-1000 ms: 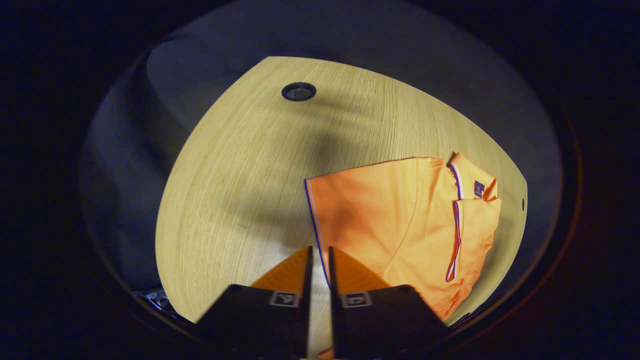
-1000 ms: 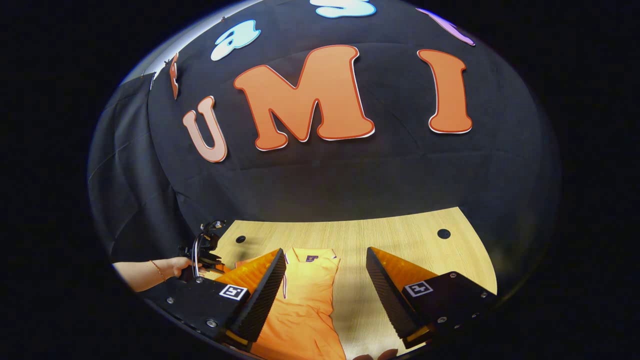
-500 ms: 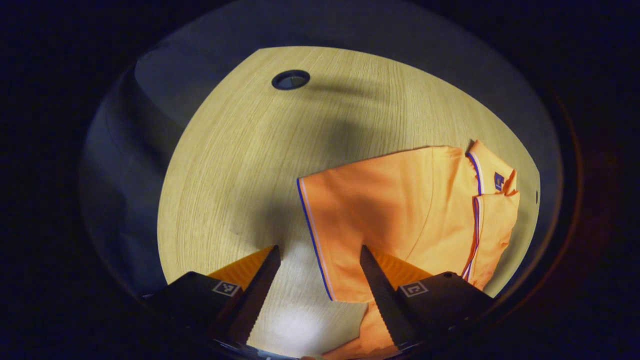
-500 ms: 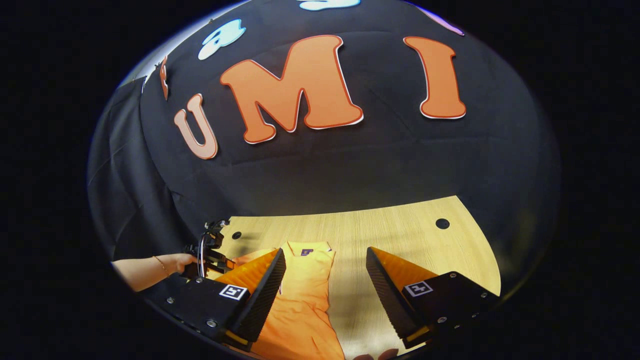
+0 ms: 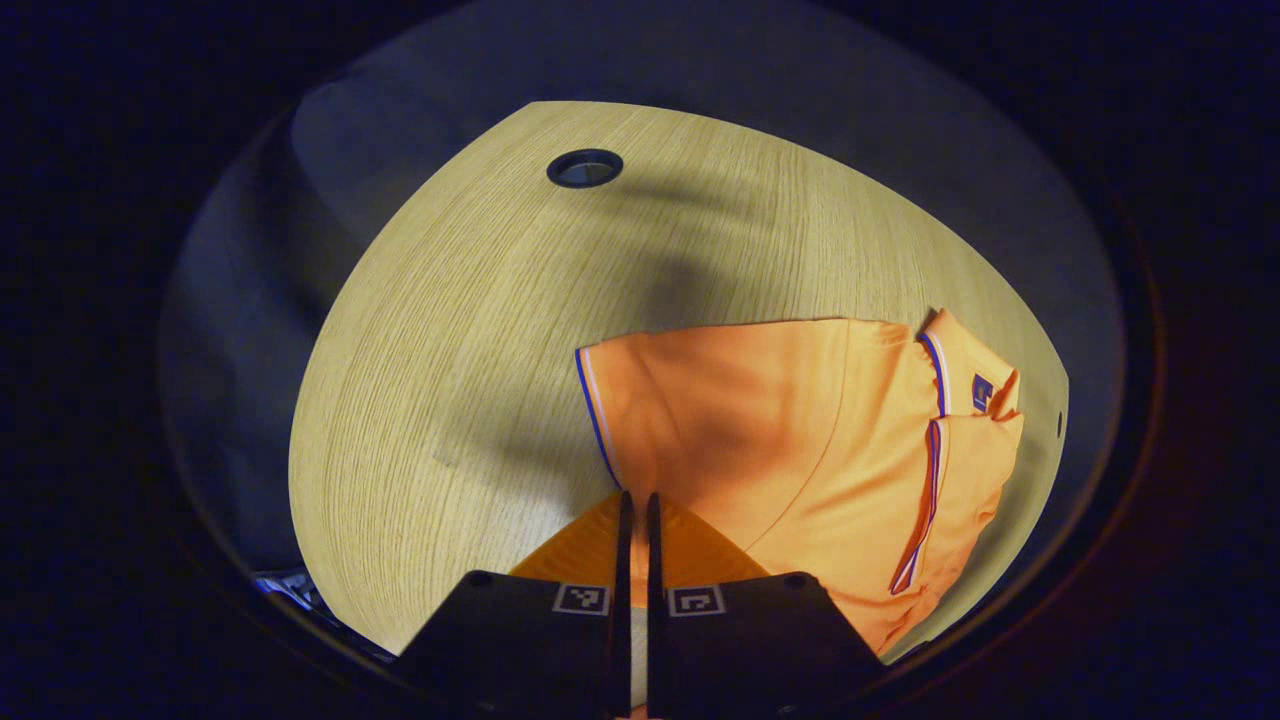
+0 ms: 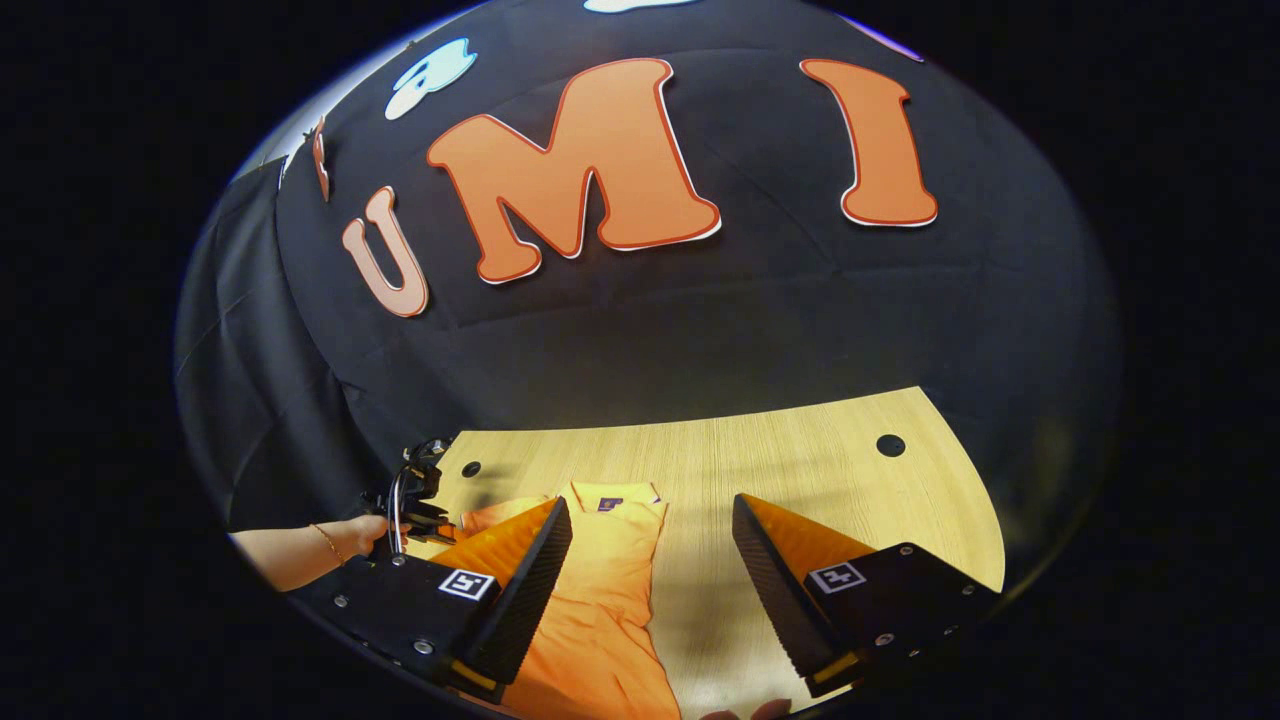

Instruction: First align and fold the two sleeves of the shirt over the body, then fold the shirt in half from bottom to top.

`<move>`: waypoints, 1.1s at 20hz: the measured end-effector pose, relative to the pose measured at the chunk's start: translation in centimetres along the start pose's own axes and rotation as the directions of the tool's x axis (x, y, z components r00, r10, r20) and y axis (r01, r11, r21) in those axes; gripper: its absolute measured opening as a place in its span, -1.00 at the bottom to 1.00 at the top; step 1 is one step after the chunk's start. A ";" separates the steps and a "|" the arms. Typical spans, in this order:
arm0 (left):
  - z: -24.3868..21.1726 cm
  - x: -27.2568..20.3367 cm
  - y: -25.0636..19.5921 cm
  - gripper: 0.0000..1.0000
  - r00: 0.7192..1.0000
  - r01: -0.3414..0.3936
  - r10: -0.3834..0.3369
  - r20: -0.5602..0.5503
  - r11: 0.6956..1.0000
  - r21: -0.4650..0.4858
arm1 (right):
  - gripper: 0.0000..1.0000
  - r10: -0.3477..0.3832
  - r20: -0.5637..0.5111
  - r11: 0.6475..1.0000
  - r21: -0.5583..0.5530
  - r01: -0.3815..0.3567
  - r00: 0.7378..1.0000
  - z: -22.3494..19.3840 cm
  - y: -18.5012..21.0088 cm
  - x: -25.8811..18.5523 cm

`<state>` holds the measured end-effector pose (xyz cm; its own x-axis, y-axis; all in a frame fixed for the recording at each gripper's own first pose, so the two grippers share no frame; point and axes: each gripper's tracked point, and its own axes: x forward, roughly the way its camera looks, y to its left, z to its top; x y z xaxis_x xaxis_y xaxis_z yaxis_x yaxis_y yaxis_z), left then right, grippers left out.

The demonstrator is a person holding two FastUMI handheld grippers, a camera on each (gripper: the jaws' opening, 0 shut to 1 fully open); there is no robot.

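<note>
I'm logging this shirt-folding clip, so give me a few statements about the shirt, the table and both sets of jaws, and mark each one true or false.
1. The left gripper has its jaws closed together at the sleeve edge of the orange polo shirt. True.
2. The right gripper is clamped on the shirt. False: its jaws stand wide apart above it.
3. The shirt is blue with orange trim. False: it is orange, with blue and white trim.
4. The wooden table has a round dark hole in its top. True.
5. The shirt's collar lies hidden under the body. False: it lies in plain sight.
</note>
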<state>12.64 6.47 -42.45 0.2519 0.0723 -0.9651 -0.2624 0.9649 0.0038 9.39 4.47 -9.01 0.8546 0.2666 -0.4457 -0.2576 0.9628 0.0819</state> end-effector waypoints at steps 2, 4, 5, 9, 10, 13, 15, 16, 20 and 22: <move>-0.1 -0.5 0.0 -0.97 1.000 -0.012 0.012 -0.001 1.000 0.025 | 0.97 -0.012 0.018 1.000 -0.008 0.012 1.000 0.4 -0.3 0.0; 0.3 -1.5 -0.8 -0.98 1.000 0.004 -0.005 0.025 1.000 0.029 | 0.97 -0.021 0.035 1.000 -0.016 0.022 0.999 0.9 -0.5 -0.2; 0.6 -2.1 -0.8 -0.98 0.999 -0.003 0.001 0.037 0.999 0.053 | 0.97 -0.022 0.042 1.000 -0.020 0.023 0.999 1.0 -0.5 -0.4; 1.6 -5.1 -1.4 -0.99 0.997 -0.017 0.009 0.076 0.994 0.106 | 0.97 -0.012 0.059 1.000 -0.028 0.014 0.998 1.3 -0.1 -1.1; 1.7 -5.8 -1.7 -0.99 0.996 -0.023 0.012 0.091 0.992 0.121 | 0.97 -0.013 0.065 0.999 -0.030 0.015 0.998 1.4 -0.1 -1.5; 2.0 -7.5 -3.2 -0.98 0.992 -0.051 0.027 0.126 0.981 0.190 | 0.97 -0.008 0.085 0.999 -0.031 0.011 0.996 1.8 -0.2 -2.4; 2.0 -8.4 -4.5 -0.98 0.989 -0.066 0.034 0.143 0.972 0.225 | 0.97 -0.014 0.097 0.999 -0.033 0.017 0.995 2.0 -0.6 -3.0; 1.9 -9.0 -5.3 -0.98 0.989 -0.065 0.031 0.147 0.970 0.234 | 0.97 -0.016 0.099 0.999 -0.035 0.019 0.995 2.0 -0.7 -3.2; 0.5 -9.8 -9.7 -0.99 0.990 -0.025 -0.013 0.138 0.963 0.270 | 0.97 -0.026 0.109 0.999 -0.033 0.030 0.994 2.0 -1.6 -5.1; 0.1 -10.0 -11.7 -0.98 0.989 -0.025 -0.021 0.143 0.951 0.310 | 0.97 -0.034 0.111 0.999 -0.025 0.037 0.993 1.7 -2.1 -5.8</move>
<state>13.30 -5.56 -32.78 0.3883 0.0873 -0.9174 0.0329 0.9936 0.1084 5.70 1.00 -5.10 0.9078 0.2370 -0.3461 -0.2371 0.9705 0.0426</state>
